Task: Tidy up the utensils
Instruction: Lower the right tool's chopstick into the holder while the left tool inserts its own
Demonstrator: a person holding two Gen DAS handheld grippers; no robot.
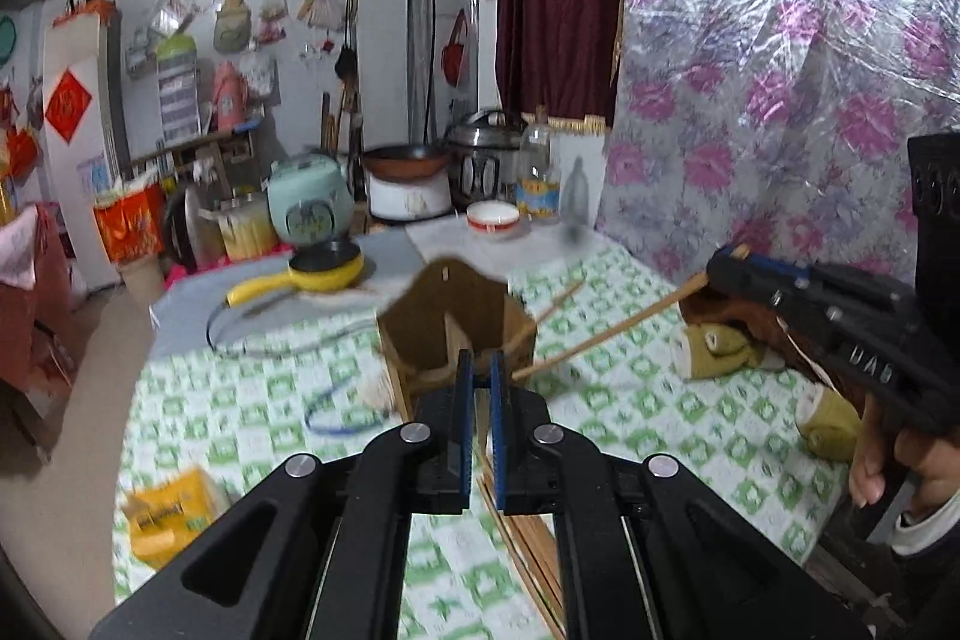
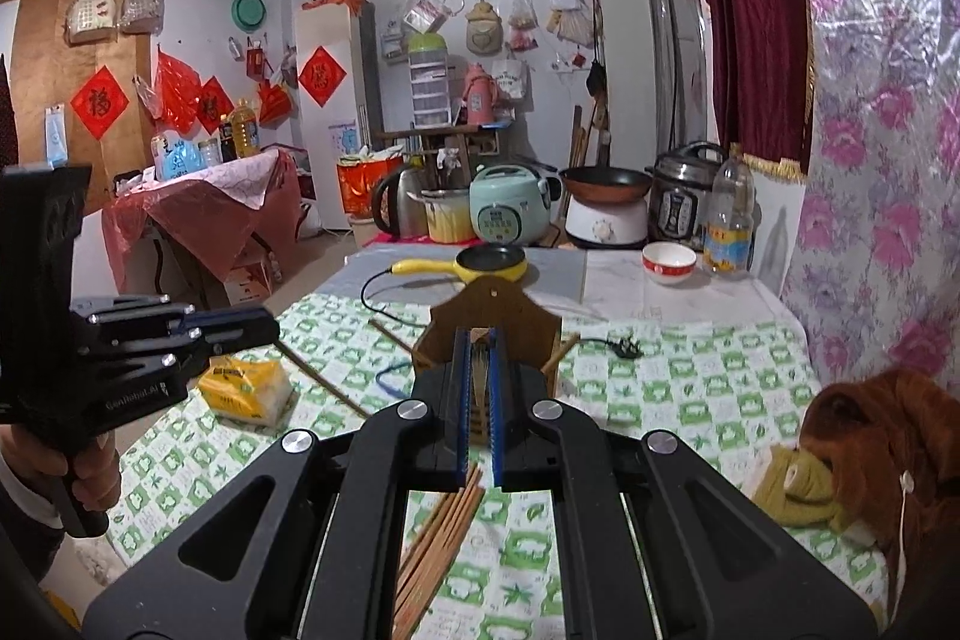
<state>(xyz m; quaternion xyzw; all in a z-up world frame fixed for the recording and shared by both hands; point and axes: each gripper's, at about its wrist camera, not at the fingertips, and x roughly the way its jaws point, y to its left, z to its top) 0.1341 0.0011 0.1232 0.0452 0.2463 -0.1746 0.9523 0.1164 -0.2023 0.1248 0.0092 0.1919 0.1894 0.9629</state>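
A brown wooden utensil holder [image 1: 456, 316] [image 2: 498, 316] stands upright on the green-checked tablecloth [image 1: 630, 400], straight ahead of both grippers. My left gripper [image 1: 480, 361] [image 2: 273, 331] is shut just in front of it, with nothing seen between its pads. My right gripper [image 2: 476, 337] [image 1: 723, 259] is shut on a chopstick [image 1: 612, 328], which slants down to the holder's right side. A bundle of chopsticks [image 1: 528, 538] [image 2: 444, 532] lies on the cloth under the grippers. Loose chopsticks lie left [image 2: 324, 379] and right [image 2: 561, 352] of the holder.
A yellow tissue pack [image 2: 246, 388] lies by the table's left edge. Behind the holder are a yellow pan [image 2: 489, 265], a white bowl [image 2: 669, 262] and a bottle [image 2: 729, 220]. A brown plush toy [image 2: 852, 448] sits at the right, against the floral-covered wall. A black cord's plug [image 2: 624, 346] lies right of the holder.
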